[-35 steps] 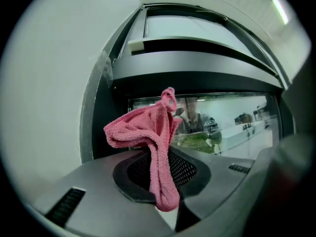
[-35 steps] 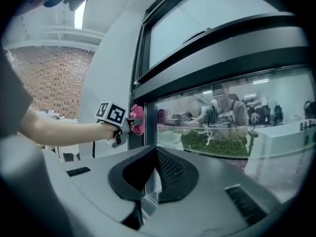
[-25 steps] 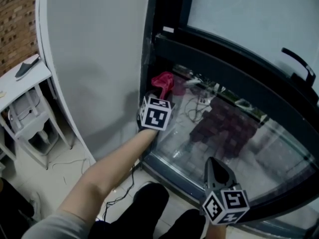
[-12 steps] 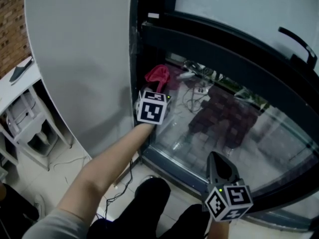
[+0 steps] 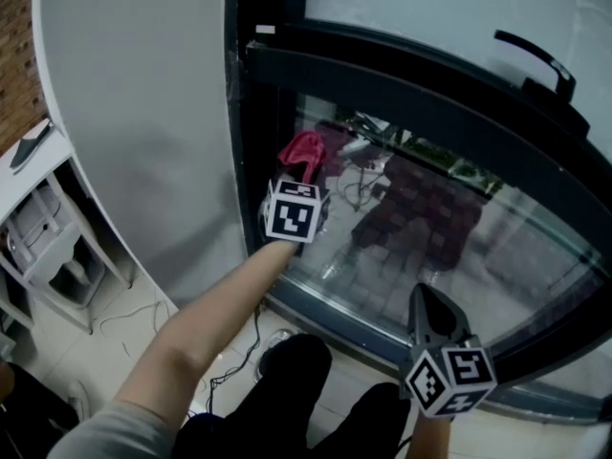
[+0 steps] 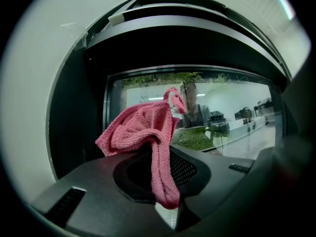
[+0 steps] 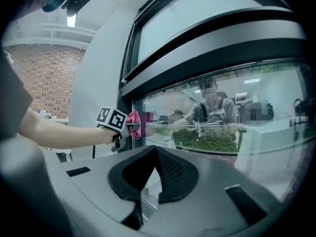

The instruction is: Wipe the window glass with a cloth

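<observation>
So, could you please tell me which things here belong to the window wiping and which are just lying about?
Job: pink cloth, left gripper holding it, window glass.
Just around: white table, chair beneath it, cables on floor, window handle.

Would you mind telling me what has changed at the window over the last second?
The left hand-held gripper, shut on the pink cloth, slid a little to the right along the window glass, away from the frame's left upright; the head view shifted too. Nothing was grasped or released. The right hand-held gripper stayed low near the bottom of the pane, shut and empty.
</observation>
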